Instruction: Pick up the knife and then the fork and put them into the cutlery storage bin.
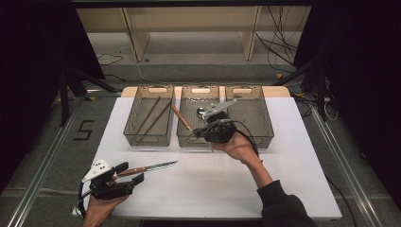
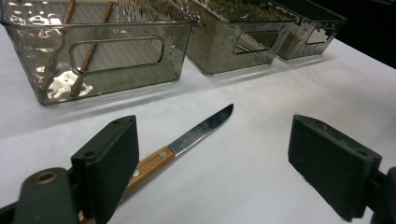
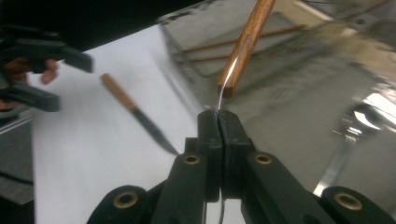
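My right gripper (image 1: 197, 133) hovers over the front of the middle tray (image 1: 201, 90). It is shut on the thin metal part of a wooden-handled utensil (image 1: 181, 117), whose handle (image 3: 246, 42) sticks up and away from the jaws of the right gripper (image 3: 218, 119). A second wooden-handled knife (image 1: 147, 168) lies on the white table, blade pointing right. My left gripper (image 1: 130, 173) rests at the near left corner, open, with the handle of the knife (image 2: 196, 135) beside its left pad (image 2: 109, 170).
Three clear smoked trays stand in a row at the back. The left tray (image 1: 133, 128) holds two brown sticks (image 1: 153, 116), and a metal spoon (image 1: 202, 112) lies in the middle one. The right tray (image 1: 265, 120) looks bare. The table's front edge (image 1: 213, 217) is close to my left hand.
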The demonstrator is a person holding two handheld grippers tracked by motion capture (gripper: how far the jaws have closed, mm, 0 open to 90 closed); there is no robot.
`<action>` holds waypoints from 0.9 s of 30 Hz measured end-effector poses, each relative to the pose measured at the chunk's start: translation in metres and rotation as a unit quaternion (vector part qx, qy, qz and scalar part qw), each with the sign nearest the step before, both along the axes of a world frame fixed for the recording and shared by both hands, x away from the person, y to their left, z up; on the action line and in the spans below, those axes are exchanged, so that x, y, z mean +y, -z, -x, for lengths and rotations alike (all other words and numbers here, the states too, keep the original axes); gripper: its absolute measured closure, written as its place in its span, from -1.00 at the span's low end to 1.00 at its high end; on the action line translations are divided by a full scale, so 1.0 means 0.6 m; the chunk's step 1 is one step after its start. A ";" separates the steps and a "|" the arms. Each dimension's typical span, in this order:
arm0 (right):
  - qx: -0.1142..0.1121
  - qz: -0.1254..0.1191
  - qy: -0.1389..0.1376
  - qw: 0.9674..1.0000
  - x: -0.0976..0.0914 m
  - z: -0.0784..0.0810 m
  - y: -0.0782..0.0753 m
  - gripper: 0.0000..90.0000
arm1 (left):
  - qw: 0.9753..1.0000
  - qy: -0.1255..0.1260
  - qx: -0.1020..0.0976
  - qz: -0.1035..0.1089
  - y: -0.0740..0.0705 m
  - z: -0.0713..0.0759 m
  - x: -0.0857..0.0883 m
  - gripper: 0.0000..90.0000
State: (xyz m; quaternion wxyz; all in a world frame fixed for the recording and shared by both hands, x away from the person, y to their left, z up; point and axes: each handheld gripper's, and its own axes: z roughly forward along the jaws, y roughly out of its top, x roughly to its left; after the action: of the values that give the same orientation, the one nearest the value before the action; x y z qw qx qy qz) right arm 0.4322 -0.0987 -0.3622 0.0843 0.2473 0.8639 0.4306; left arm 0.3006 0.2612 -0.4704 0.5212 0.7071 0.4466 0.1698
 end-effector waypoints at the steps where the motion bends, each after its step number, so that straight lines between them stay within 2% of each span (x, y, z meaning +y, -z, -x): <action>1: -0.001 0.001 0.012 1.000 -0.014 -0.006 -0.003 0.99 | 1.000 0.000 0.000 0.000 0.000 0.000 0.000 -0.64; 6: 0.004 0.000 0.080 0.997 -0.085 -0.039 -0.009 0.99 | 1.000 0.000 0.001 0.000 0.000 0.000 0.000 -0.64; 10: 0.009 0.000 0.128 0.992 -0.133 -0.065 -0.004 0.99 | 1.000 0.001 0.001 -0.001 0.000 -0.001 -0.001 -0.65; 13: 0.013 0.002 0.154 0.988 -0.154 -0.080 0.002 0.99 | 1.000 0.001 0.001 -0.002 0.000 -0.001 -0.001 -0.65; 20: 0.028 0.011 0.202 0.979 -0.185 -0.111 0.021 0.99 | 1.000 0.001 0.002 -0.001 0.000 -0.001 -0.001 -0.64; 27: 0.050 0.032 0.234 0.970 -0.192 -0.139 0.046 0.99 | 1.000 0.000 0.001 0.001 0.000 -0.002 0.000 -0.65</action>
State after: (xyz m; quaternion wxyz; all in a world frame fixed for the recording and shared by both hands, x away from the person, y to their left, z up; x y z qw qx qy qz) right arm 0.5158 -0.2137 -0.3896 0.1476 0.4607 0.7986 0.3582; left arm 0.3016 0.2610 -0.4706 0.5212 0.7069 0.4476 0.1684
